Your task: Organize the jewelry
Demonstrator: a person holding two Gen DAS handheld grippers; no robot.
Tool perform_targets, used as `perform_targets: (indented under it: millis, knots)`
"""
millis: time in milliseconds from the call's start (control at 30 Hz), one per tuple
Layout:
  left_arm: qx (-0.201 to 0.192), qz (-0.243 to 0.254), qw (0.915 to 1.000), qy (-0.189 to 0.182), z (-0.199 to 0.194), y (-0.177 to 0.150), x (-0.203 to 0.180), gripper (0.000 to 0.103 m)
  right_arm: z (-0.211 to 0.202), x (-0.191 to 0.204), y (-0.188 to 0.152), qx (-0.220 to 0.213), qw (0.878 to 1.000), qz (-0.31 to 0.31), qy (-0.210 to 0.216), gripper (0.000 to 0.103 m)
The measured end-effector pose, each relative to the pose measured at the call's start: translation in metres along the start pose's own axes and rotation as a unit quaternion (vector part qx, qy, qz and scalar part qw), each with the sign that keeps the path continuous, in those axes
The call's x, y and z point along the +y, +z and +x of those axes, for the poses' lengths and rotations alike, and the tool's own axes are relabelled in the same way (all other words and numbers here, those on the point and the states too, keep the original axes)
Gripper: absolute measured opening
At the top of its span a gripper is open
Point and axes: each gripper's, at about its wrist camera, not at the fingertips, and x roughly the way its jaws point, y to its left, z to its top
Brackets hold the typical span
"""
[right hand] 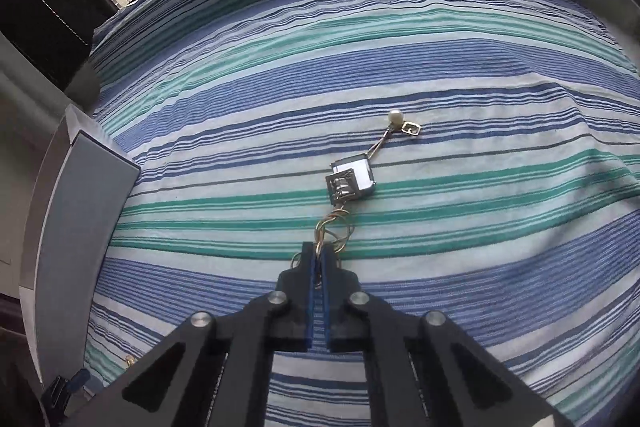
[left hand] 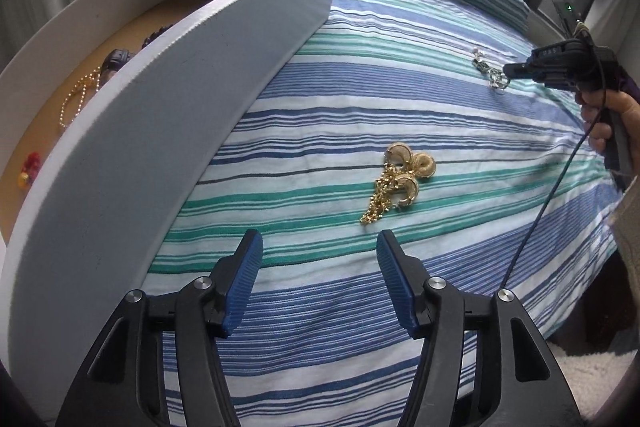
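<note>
A heap of gold jewelry (left hand: 400, 183), textured hoops and a chain, lies on the striped bedspread (left hand: 320, 99) just beyond my left gripper (left hand: 320, 239), which stands open with nothing between its blue pads. In the right wrist view a silver piece stretches away across the bed: twisted wire loops (right hand: 338, 229), a square cube charm (right hand: 352, 179) and a pearl (right hand: 395, 115). My right gripper (right hand: 319, 249) is shut on the wire loops at its near end. In the left wrist view the right gripper (left hand: 506, 71) is at the far right, at that silver piece (left hand: 496, 81).
A white cardboard box (left hand: 180, 107) stands at the left, holding a gold bead chain (left hand: 80, 95), a dark item (left hand: 116, 61) and a red item (left hand: 30, 163). A hand (left hand: 600, 123) holds the right gripper and a cable hangs from it. The box's corner (right hand: 80, 207) shows at the left.
</note>
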Motion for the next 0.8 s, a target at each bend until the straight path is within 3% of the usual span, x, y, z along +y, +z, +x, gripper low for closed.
perform_targets:
  millis: [233, 400, 467, 500, 533, 567, 700, 800]
  knots:
    - [0.018, 0.084, 0.995, -0.051, 0.024, 0.021, -0.037, 0.061, -0.051, -0.019, -0.084, 0.022, 0.998, -0.018, 0.054, 0.002]
    - [0.037, 0.113, 0.9925, -0.027, 0.054, 0.031, -0.063, 0.057, -0.059, -0.029, -0.119, 0.018, 0.998, -0.022, 0.059, 0.005]
    - [0.029, 0.122, 0.992, -0.011, 0.056, 0.031, -0.068, 0.044, -0.06, -0.032, -0.12, 0.018, 0.998, -0.016, 0.062, 0.006]
    - [0.026, 0.126, 0.9917, -0.006, 0.055, 0.03, -0.069, 0.041, -0.061, -0.036, -0.12, 0.017, 0.998, -0.008, 0.064, 0.018]
    - [0.024, 0.126, 0.9917, -0.001, 0.055, 0.03, -0.07, 0.038, -0.064, -0.041, -0.12, 0.011, 0.998, 0.001, 0.068, 0.037]
    - [0.022, 0.125, 0.992, 0.002, 0.055, 0.029, -0.069, 0.034, -0.067, -0.047, -0.119, 0.004, 0.998, 0.008, 0.068, 0.042]
    - [0.017, 0.119, 0.9927, 0.003, 0.052, 0.028, -0.069, 0.027, -0.062, -0.051, -0.116, 0.003, 0.999, -0.006, 0.04, 0.043]
    - [0.015, 0.109, 0.9939, -0.009, 0.048, 0.031, -0.068, 0.023, -0.047, -0.033, -0.118, 0.005, 0.998, -0.057, 0.011, 0.044]
